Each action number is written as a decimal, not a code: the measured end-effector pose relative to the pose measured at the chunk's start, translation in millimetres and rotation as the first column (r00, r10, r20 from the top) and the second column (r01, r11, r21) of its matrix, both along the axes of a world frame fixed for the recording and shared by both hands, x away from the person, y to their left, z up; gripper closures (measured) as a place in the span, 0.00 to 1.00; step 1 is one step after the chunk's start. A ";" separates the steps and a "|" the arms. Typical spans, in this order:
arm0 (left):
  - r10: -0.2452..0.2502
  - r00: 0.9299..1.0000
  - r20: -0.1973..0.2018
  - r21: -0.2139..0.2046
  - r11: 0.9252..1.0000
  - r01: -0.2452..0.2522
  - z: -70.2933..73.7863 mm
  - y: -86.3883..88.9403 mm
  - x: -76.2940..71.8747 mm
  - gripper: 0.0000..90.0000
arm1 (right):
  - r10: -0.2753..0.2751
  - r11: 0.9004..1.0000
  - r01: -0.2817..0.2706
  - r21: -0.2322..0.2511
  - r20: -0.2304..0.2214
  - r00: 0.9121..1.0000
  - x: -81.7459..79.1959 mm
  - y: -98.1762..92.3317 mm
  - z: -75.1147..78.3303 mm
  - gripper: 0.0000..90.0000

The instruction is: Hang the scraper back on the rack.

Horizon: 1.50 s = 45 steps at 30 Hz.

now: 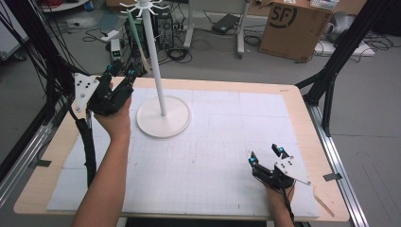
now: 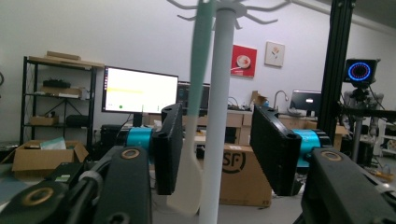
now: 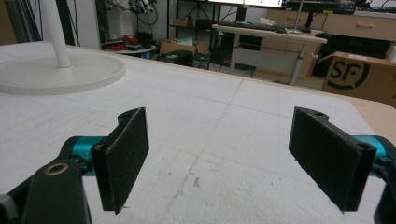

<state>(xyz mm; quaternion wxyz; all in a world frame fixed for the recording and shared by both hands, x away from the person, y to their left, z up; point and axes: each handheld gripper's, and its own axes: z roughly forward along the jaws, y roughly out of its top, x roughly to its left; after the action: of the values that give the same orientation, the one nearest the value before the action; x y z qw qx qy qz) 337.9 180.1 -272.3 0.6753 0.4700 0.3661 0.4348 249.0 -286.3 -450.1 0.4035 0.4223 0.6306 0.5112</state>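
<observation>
High view: the left gripper [image 1: 122, 72], raised beside the stand [image 1: 156, 71], is nearer the hanging spatula [image 1: 134, 28].

Left gripper view: jaws parted, spatula [image 2: 196, 93] vertical between them, loose.

Right gripper view: the right gripper [image 3: 219, 158] gapes, holding nothing, over the table [image 3: 224, 121].

I note a cardboard box [image 1: 294, 29] on the floor beyond the worktop [image 1: 302, 118], cables [image 1: 177, 52] left of that box, a monitor [image 2: 139, 91] behind.
</observation>
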 end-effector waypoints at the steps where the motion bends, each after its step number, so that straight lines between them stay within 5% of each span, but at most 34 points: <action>1: 0.004 1.000 -0.003 0.004 1.000 -0.004 -0.5 -0.8 -0.4 0.55 | 0.000 1.000 0.000 0.001 -0.001 1.000 0.0 0.0 0.0 0.22; 9: 0.004 0.999 -0.046 0.050 0.999 -0.001 -9.7 -2.5 -6.6 0.47 | 0.000 1.000 0.000 0.003 -0.002 1.000 -0.2 0.0 0.0 0.22; 25: 0.003 0.991 -0.132 0.143 0.990 0.016 -58.2 9.9 -40.7 0.37 | -0.002 1.000 0.002 0.003 -0.001 1.000 -0.2 0.2 0.0 0.22; 45: 0.022 0.975 -0.219 0.158 0.987 0.013 -137.6 30.3 -74.3 0.34 | -0.003 1.000 0.003 0.004 0.002 1.000 -1.2 1.1 -0.1 0.21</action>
<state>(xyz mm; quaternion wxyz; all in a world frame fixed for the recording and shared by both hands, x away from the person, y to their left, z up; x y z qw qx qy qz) 263.6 210.3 -409.9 0.5901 0.5668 0.4038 0.4093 247.8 -285.2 -450.2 0.4039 0.4238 0.6284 0.5121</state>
